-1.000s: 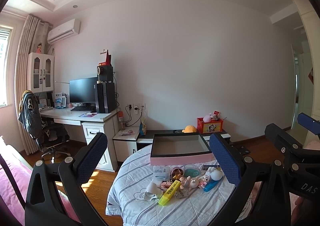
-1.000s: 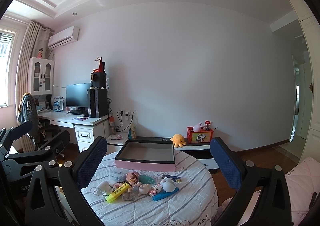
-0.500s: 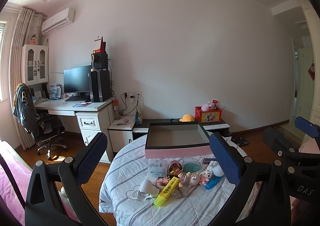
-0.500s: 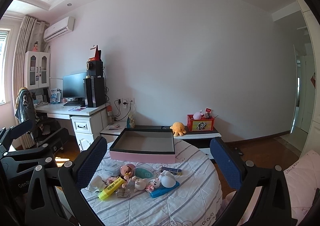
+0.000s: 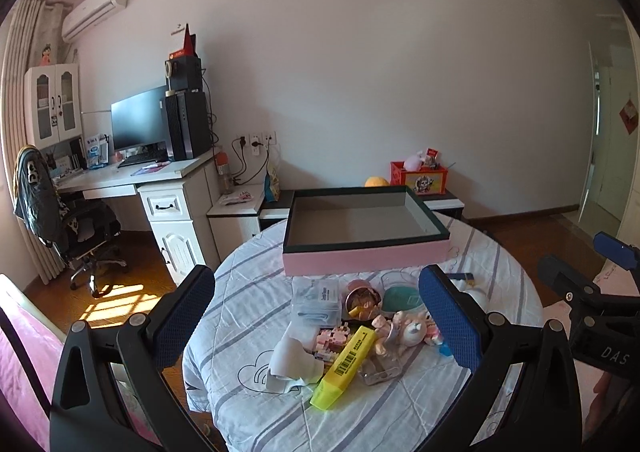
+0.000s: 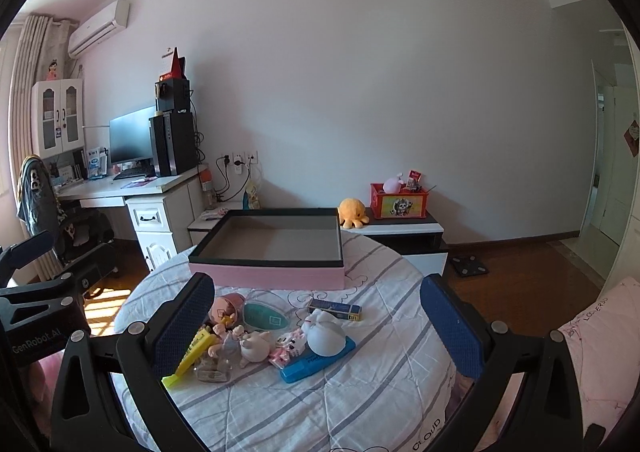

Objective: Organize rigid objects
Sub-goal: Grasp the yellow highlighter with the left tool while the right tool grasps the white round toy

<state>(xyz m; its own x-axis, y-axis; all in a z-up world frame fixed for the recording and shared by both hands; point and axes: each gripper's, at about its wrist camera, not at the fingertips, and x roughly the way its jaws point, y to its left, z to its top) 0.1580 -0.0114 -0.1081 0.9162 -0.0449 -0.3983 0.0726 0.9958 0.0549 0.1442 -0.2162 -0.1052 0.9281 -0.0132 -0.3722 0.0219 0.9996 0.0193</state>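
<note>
While both tongs, left (image 5: 316, 326) and right (image 6: 318, 326), have dipped closer to the counter (image 6: 372, 392) with jaws wide apart and empty, the yellow highlighter (image 5: 344, 366) lies among the clutter before the pink tray (image 5: 364, 262), cap end seemingly toward the tray.

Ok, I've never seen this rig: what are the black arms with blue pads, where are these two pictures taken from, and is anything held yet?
They are two hand-held grippers, each carrying a fisheye camera looking along its fingers. One picture is from the left gripper, one from the right gripper. Both stand open and hold nothing. Below is a round table with a striped cloth, an empty pink box at the back, and a pile of small things: a yellow highlighter, a blue case, little figures.
</note>
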